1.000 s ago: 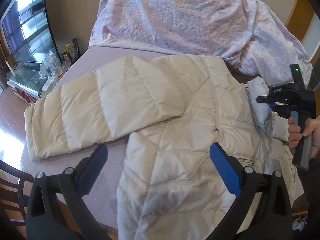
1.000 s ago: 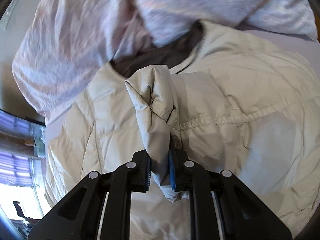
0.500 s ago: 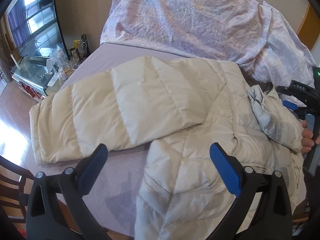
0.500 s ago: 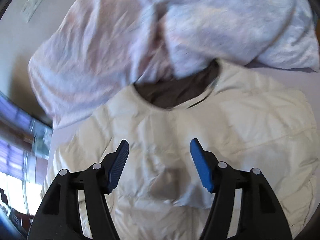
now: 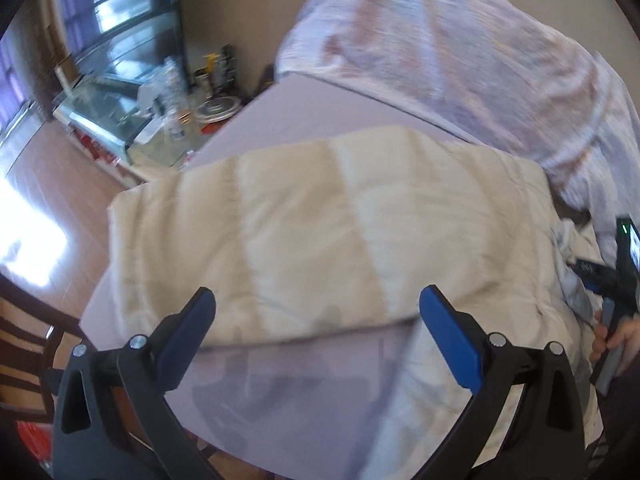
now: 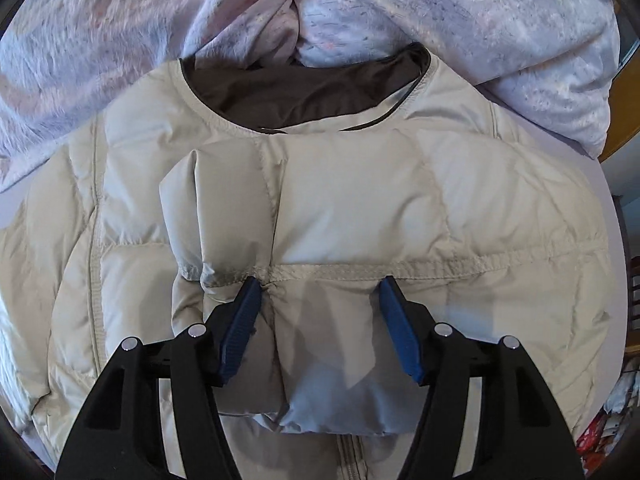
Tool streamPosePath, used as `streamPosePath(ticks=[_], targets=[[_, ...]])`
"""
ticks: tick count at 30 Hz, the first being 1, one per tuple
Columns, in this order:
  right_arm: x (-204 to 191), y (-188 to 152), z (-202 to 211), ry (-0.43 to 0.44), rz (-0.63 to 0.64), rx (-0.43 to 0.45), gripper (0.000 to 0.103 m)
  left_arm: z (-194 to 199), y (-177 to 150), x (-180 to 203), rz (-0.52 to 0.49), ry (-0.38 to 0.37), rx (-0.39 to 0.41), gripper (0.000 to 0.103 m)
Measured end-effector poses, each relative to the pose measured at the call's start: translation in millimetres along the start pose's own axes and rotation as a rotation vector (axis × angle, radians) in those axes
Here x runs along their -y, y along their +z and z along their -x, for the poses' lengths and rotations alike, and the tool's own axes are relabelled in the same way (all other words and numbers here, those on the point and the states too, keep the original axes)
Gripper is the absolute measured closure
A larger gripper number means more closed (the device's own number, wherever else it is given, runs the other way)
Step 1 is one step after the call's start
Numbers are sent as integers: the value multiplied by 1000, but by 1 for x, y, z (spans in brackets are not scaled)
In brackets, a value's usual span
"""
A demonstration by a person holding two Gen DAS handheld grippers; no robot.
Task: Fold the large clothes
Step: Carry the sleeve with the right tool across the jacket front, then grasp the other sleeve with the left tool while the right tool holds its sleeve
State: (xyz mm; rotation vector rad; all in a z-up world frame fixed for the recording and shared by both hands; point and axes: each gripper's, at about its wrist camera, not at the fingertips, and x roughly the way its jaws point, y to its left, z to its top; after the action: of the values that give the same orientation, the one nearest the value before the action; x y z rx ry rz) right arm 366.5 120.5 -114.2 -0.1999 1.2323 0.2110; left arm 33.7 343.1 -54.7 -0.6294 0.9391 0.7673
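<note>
A cream puffer jacket (image 6: 360, 216) lies on a lilac bed (image 5: 304, 112), its dark-lined collar (image 6: 304, 84) toward the pillows. Its right sleeve (image 6: 304, 280) is folded across the chest. My right gripper (image 6: 320, 300) is open, its blue pads (image 6: 240, 324) straddling the cuff end of that sleeve without pinching it. The other sleeve (image 5: 304, 232) lies spread out flat in the left wrist view. My left gripper (image 5: 316, 316) is open and empty just above that sleeve's near edge. The right gripper (image 5: 608, 280) and the hand holding it show at that view's right edge.
Floral pillows and a duvet (image 6: 400, 8) are bunched at the head of the bed. A glass side table (image 5: 132, 112) with bottles and a TV (image 5: 116, 4) stand to the left. A dark wooden chair (image 5: 28, 340) is at the bed's near left corner.
My right gripper let go of the sleeve cuff, opened, and now sits over the sleeve laid across the chest. My left gripper swung left toward the spread sleeve, with motion blur.
</note>
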Motion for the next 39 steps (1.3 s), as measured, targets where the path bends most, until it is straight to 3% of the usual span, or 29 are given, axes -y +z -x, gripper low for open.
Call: streamPosePath(ticks=[9,14,17,21,26,30,38,39], targets=[[4,3,-2,41,-26,-12,38,-24,24,-115,213,-41,-40,2],[7,4,-2,42,-29,-17,38,-33,22,-149,307,-79,-64,14],[8,5,-2,43,-30,-17,37,-35,18,-160,340,-91,-69,19],[7,3,-1,39,-33,-16,37,-49,11,-167,382,-140,-108,34],[4,2,-1,40,-36,-14,37,-47,9,-167,390,-132,-87,36],[6,0,0,43,-41,-10,37,-47,6,-166,415,-152,-90,61],[5,-3,1,45,-34,-3,37,-47,6,-156,428,-139,-79,72],[5,-3,1,45,-33,-1,37,-47,6,-154,424,-136,-74,77]])
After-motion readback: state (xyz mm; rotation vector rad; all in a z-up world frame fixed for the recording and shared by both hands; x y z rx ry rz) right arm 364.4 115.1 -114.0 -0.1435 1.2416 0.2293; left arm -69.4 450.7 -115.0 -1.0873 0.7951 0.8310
